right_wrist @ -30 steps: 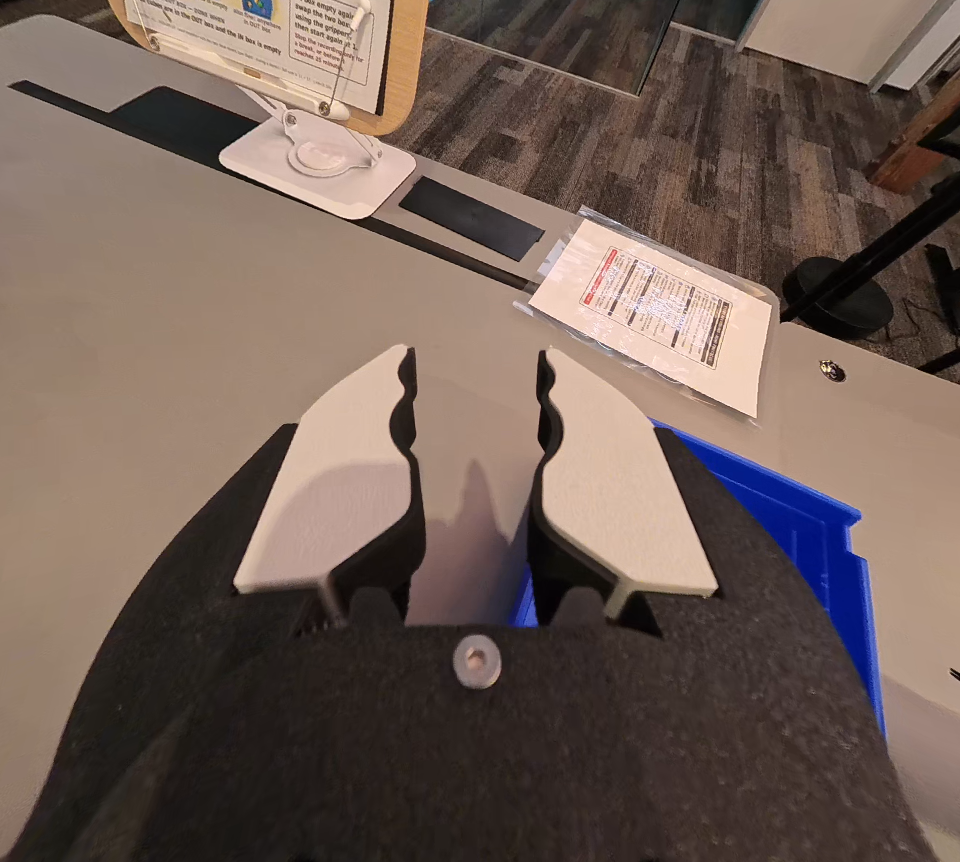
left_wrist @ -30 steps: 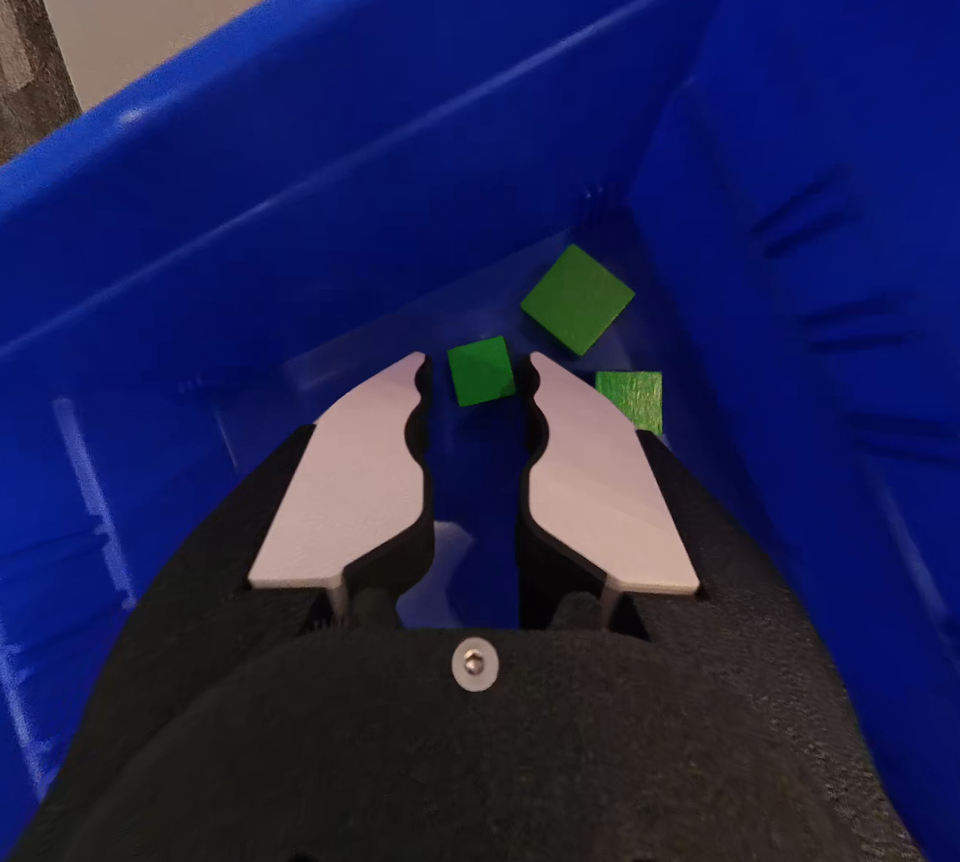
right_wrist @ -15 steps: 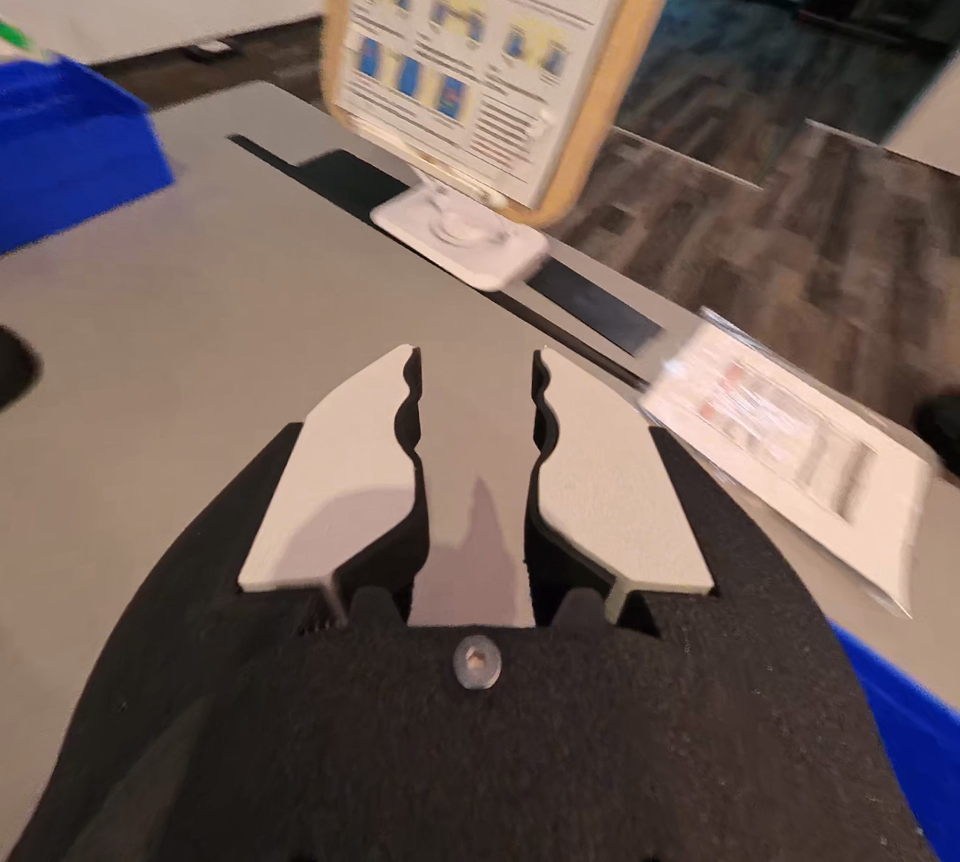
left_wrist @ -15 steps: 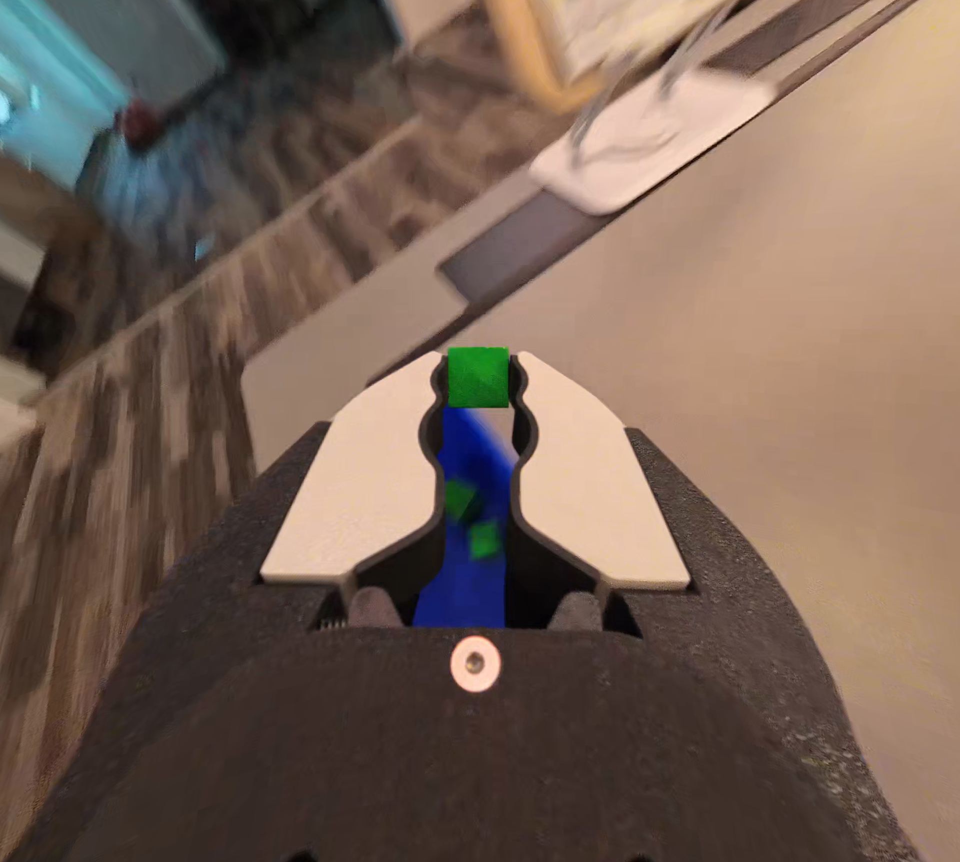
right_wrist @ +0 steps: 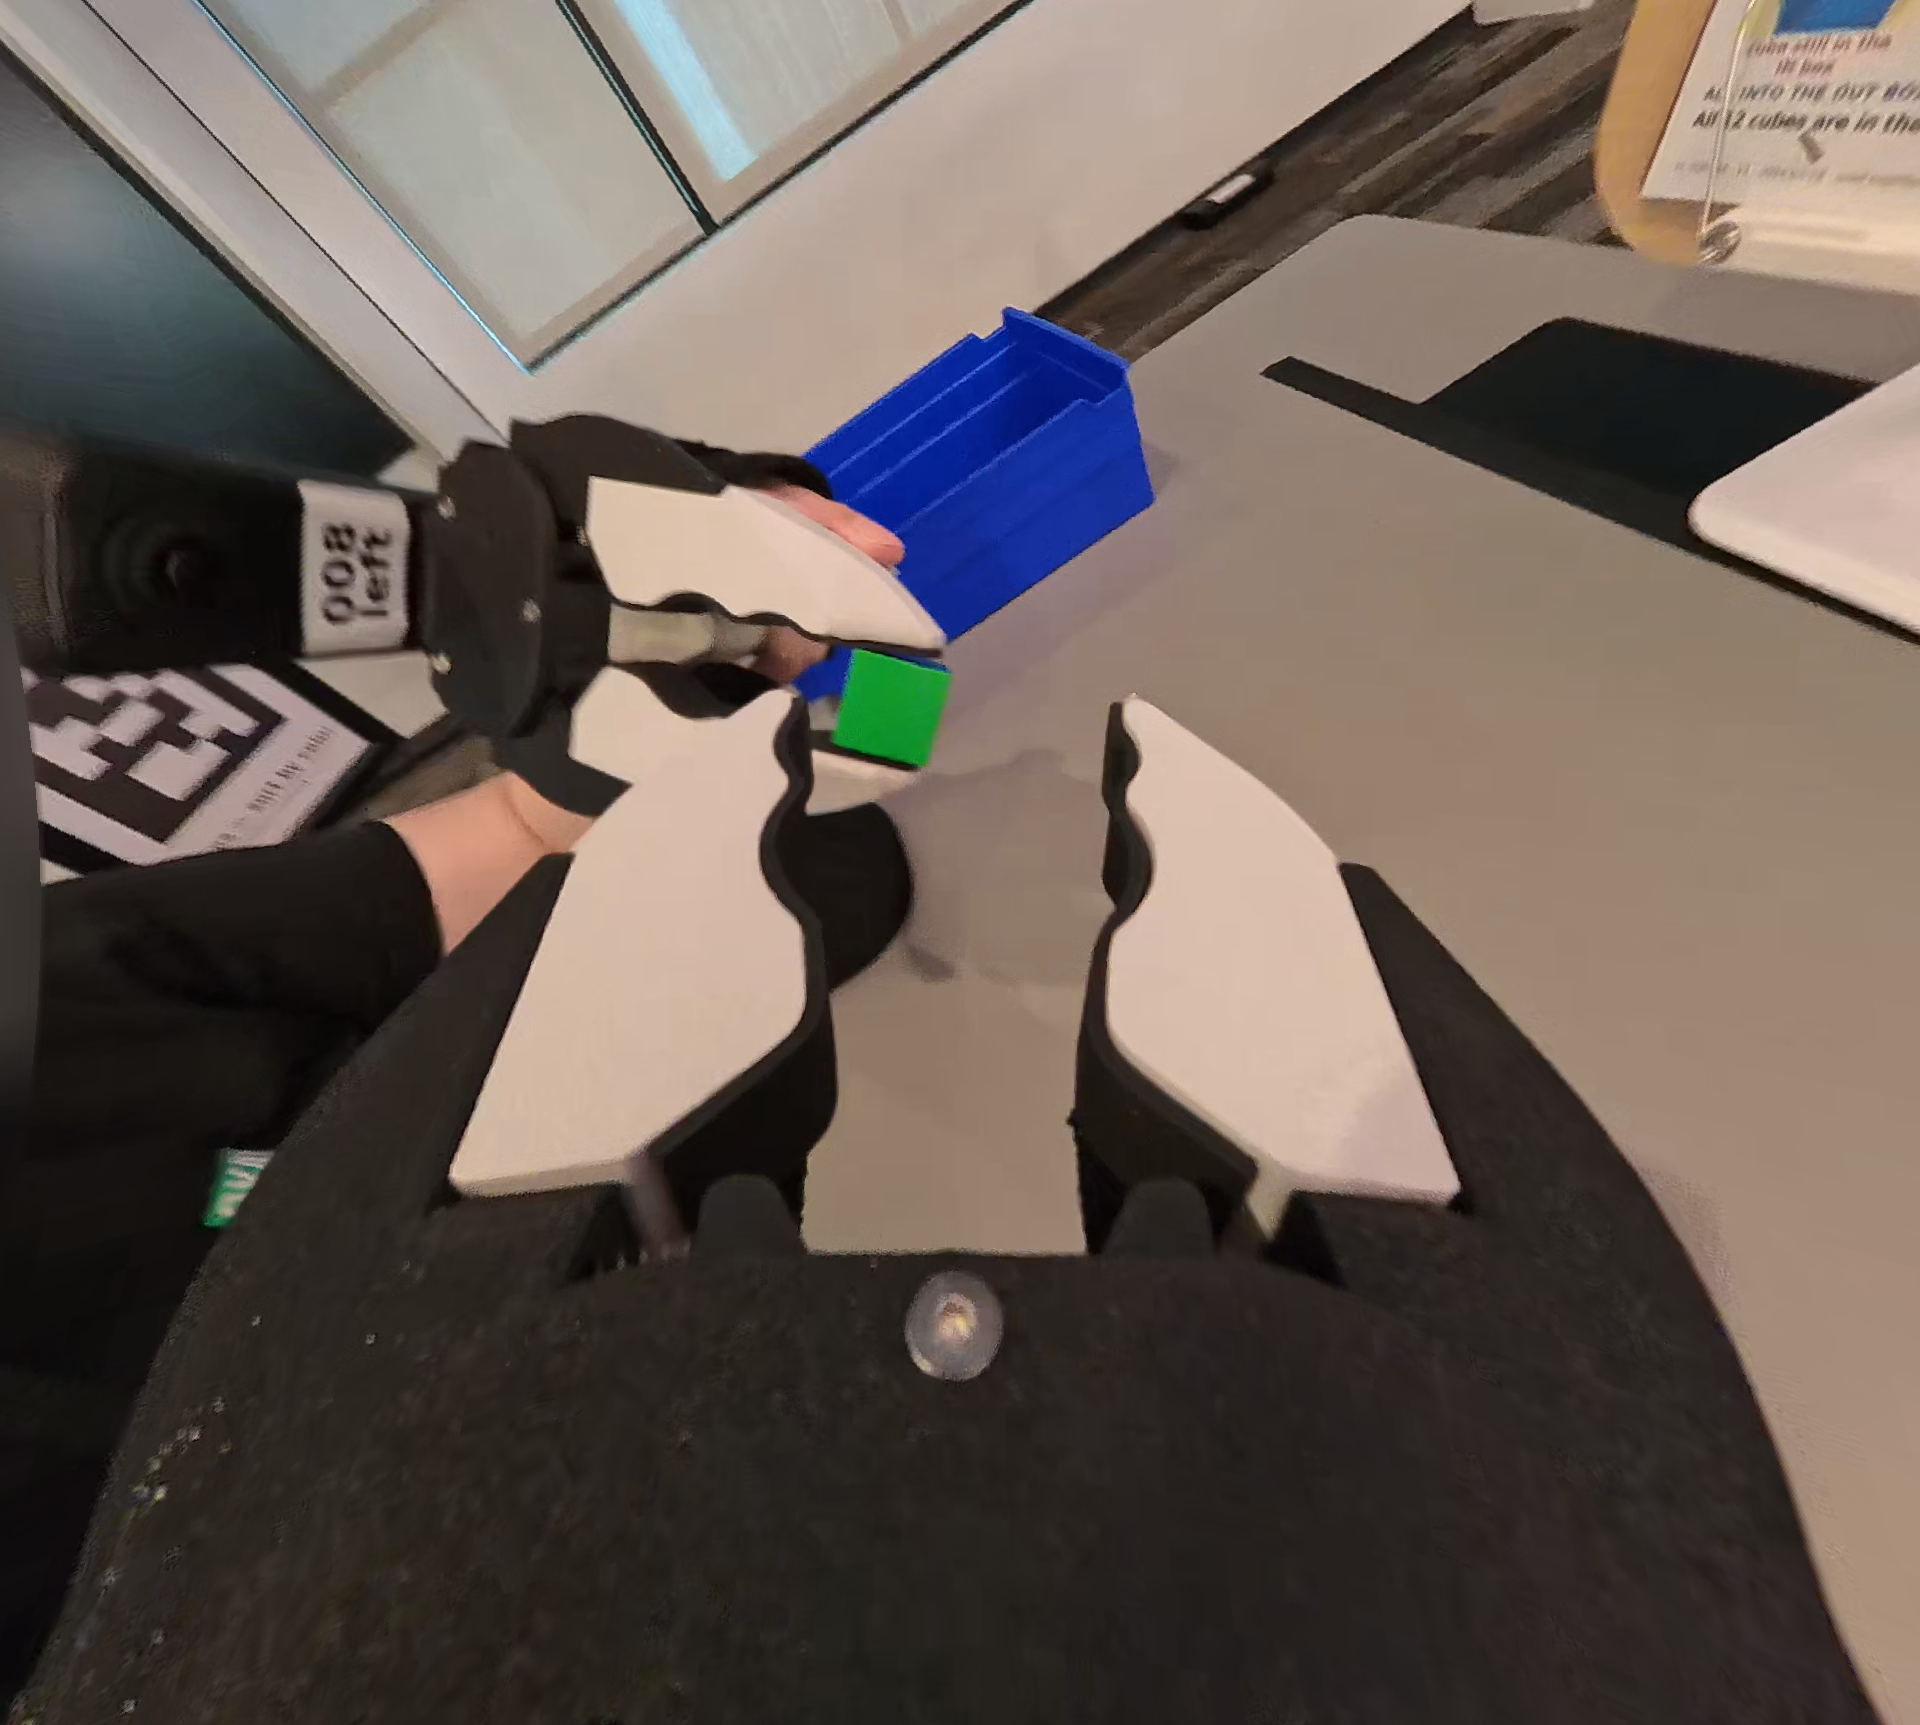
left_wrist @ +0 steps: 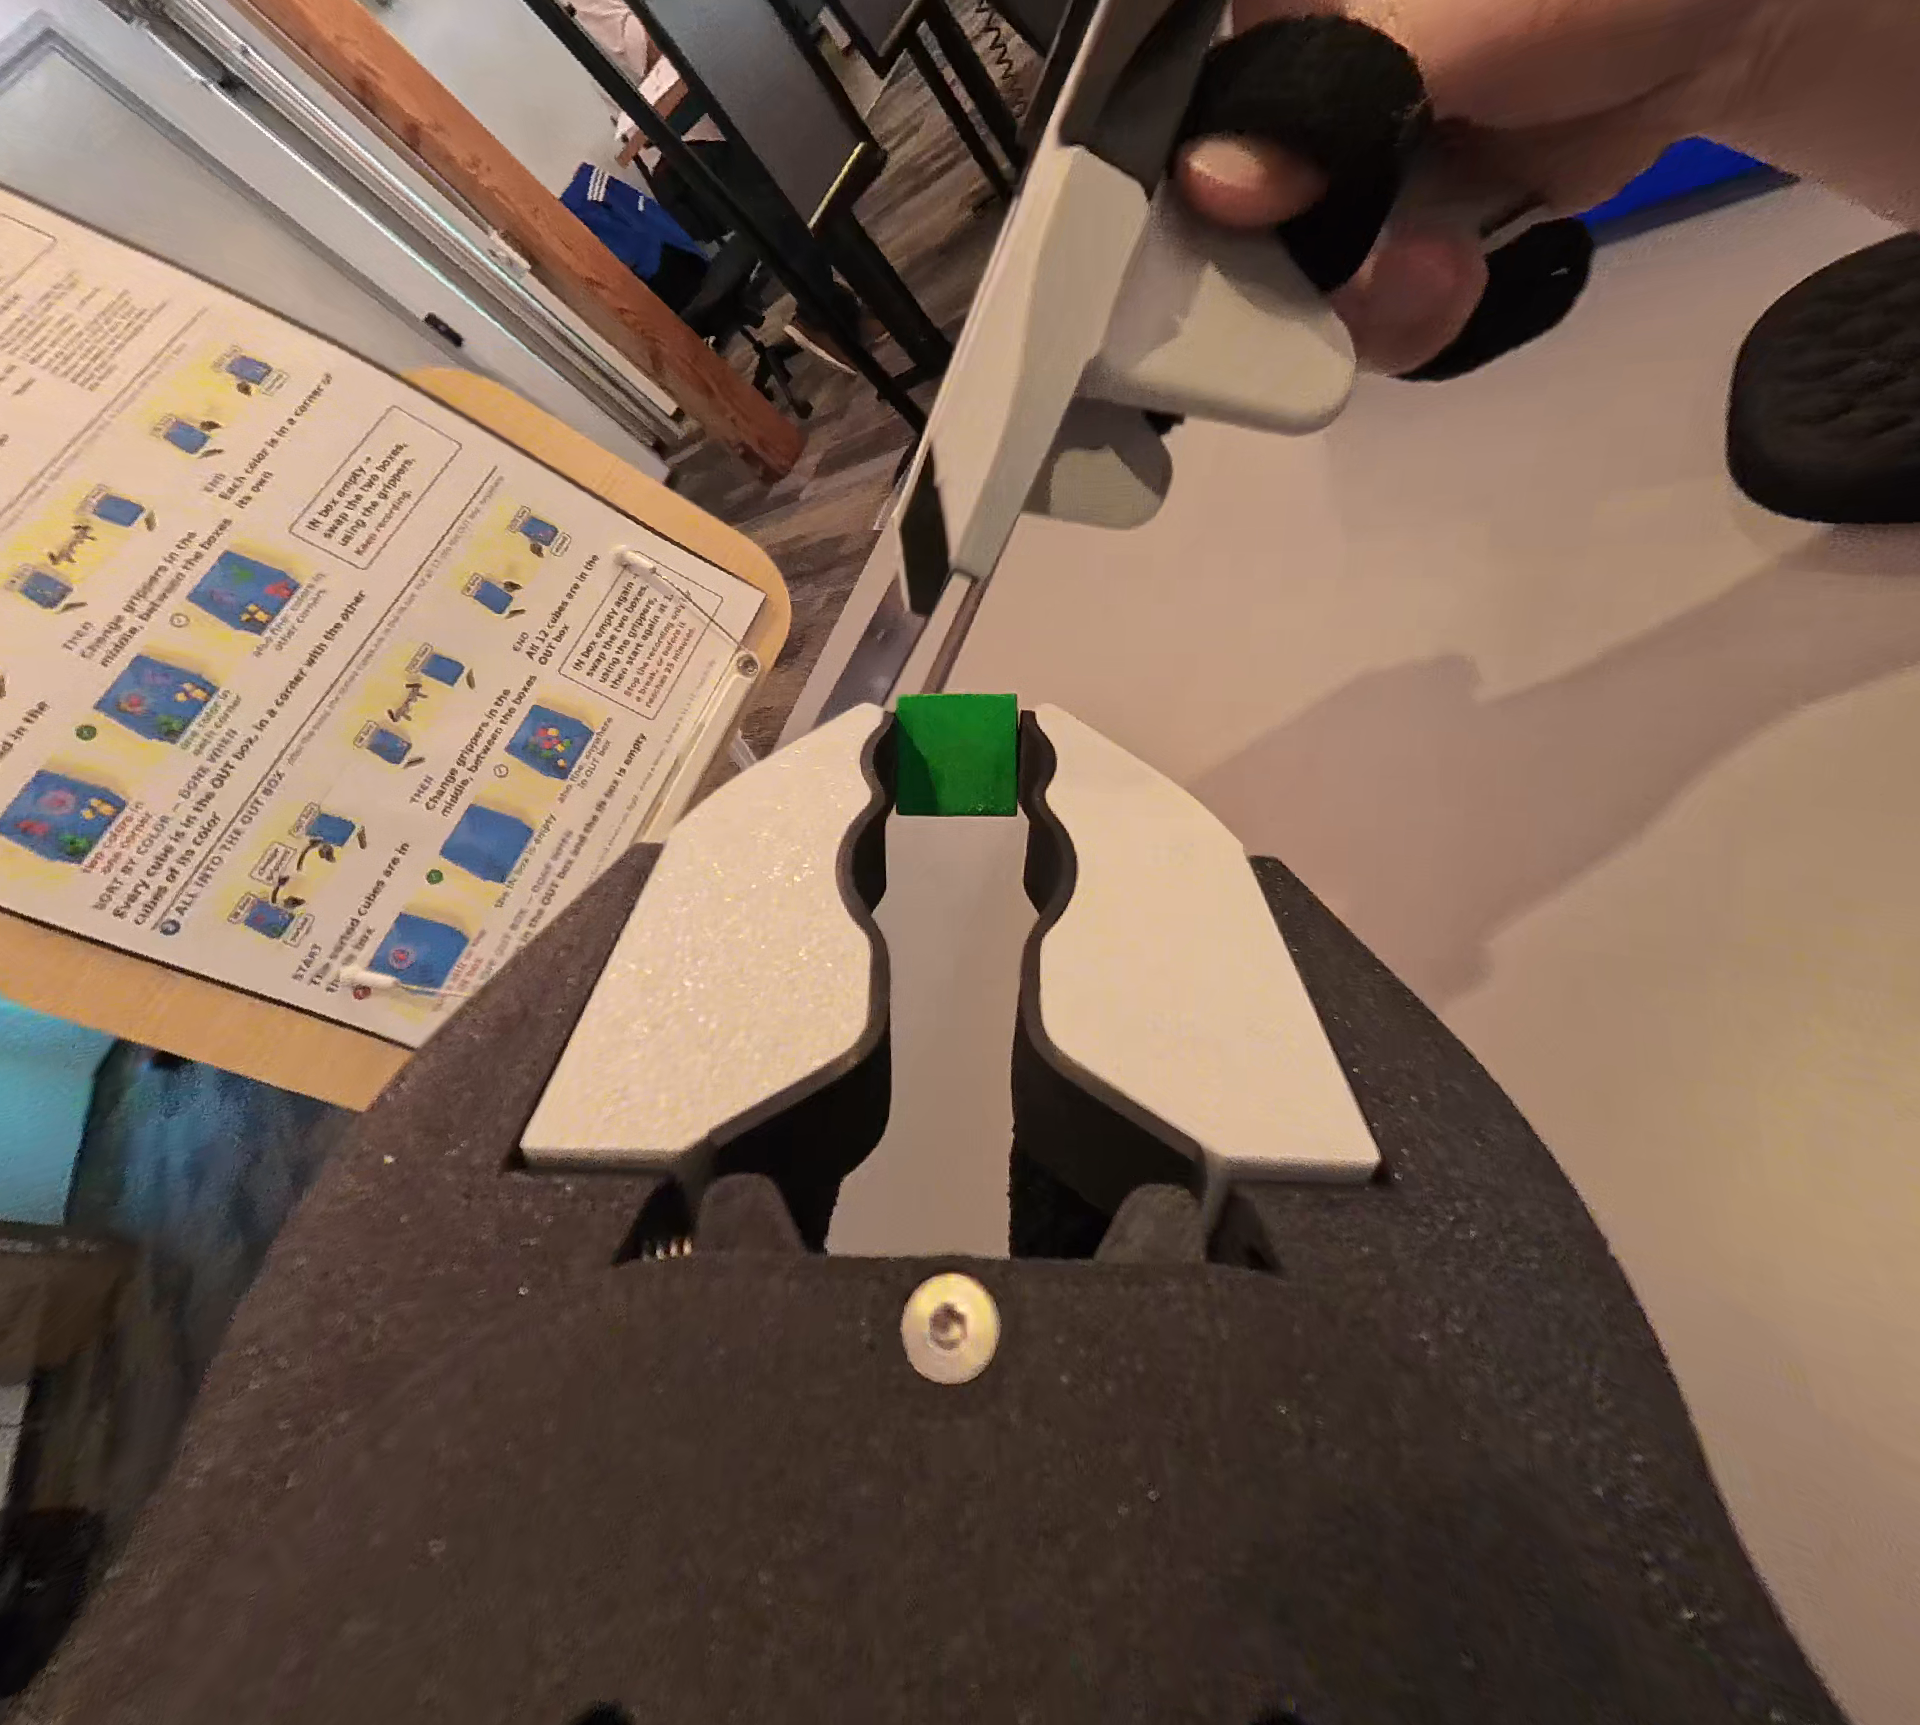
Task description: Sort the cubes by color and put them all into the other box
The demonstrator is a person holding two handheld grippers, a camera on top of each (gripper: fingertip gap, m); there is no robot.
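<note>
I see the grey desk filling most of both views, with a blue box standing on it toward its far left edge in my right wrist view. An instruction board on a wooden backing stands at the left of my left wrist view, tilted by the camera angle. My right gripper is held over bare desk with its jaws spread wide and nothing between them; in my left wrist view it appears at upper right, gripped by a hand in a black fingerless glove. My left gripper has its jaws closed onto a green cube, pinched between the very tips and held clear of the desk. From my right wrist view that cube sits just in front of the blue box and just beside my right gripper's left finger.
</note>
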